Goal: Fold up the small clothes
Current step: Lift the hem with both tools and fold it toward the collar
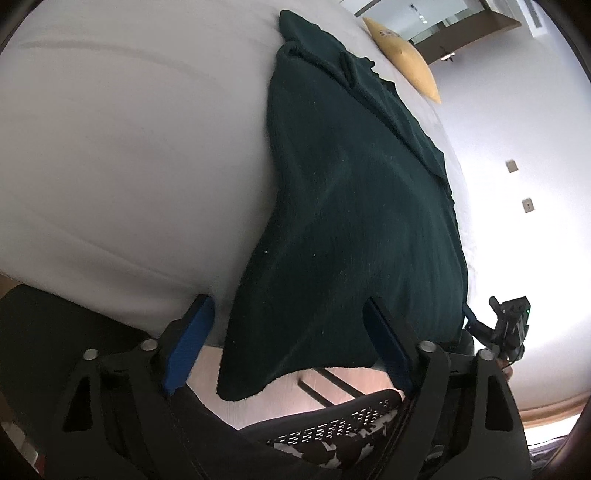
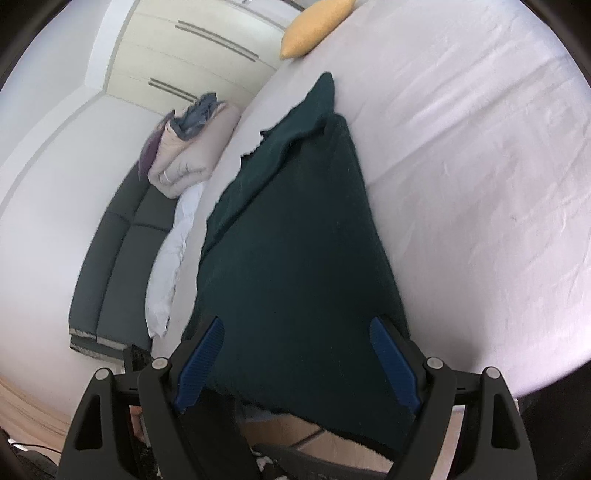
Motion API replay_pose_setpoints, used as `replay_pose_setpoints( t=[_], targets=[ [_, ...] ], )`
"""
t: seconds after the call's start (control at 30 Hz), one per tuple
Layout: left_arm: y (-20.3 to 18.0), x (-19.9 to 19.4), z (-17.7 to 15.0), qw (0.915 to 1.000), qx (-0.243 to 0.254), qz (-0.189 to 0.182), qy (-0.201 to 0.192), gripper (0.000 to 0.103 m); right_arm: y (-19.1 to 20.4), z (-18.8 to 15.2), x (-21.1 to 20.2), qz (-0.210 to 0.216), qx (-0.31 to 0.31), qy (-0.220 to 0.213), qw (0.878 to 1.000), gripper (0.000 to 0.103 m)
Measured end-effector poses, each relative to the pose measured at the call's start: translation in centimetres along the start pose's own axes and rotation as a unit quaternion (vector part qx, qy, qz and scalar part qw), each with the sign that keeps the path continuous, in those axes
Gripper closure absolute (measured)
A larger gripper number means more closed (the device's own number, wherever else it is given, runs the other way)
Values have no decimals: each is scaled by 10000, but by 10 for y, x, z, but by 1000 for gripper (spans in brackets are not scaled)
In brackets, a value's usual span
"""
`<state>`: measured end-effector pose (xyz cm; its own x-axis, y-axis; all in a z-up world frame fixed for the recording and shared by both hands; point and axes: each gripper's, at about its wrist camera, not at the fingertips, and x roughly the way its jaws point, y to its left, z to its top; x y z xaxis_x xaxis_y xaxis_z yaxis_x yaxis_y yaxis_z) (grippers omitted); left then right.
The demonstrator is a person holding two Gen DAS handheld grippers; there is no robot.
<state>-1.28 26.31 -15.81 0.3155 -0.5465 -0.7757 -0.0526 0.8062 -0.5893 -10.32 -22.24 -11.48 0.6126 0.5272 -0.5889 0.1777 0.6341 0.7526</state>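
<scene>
A dark green garment (image 1: 351,206) lies lengthwise on the white bed (image 1: 129,147), its near end hanging over the bed's edge. My left gripper (image 1: 291,328) is open, its blue pads either side of the garment's near left corner, not closed on it. In the right wrist view the same garment (image 2: 295,236) lies ahead, and my right gripper (image 2: 295,350) is open with its blue pads straddling the near right part of the cloth. The right gripper's body (image 1: 509,325) shows at the garment's right edge in the left wrist view.
A yellow pillow (image 1: 406,55) lies at the far end of the bed, also in the right wrist view (image 2: 314,26). A dark sofa (image 2: 118,251) with folded bedding (image 2: 192,147) stands left of the bed. A black mesh chair (image 1: 332,424) is below the bed edge.
</scene>
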Motion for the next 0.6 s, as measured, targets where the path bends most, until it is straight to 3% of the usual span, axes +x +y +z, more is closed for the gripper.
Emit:
replay_pose_setpoints(
  t=[0.07,0.23,0.6],
  targets=[
    [4,2,1,10000,-31,5,32,36,2,-4,0,-78,-70,163,9998,19],
    [18,1,8,9998,-135,35,117,72,2,-12,-9,-257,-140,443,9986,19],
    [17,3,5,9995,-171,-31,255,72,5,-22,-18,-674,-216,762,9946,20]
  ],
)
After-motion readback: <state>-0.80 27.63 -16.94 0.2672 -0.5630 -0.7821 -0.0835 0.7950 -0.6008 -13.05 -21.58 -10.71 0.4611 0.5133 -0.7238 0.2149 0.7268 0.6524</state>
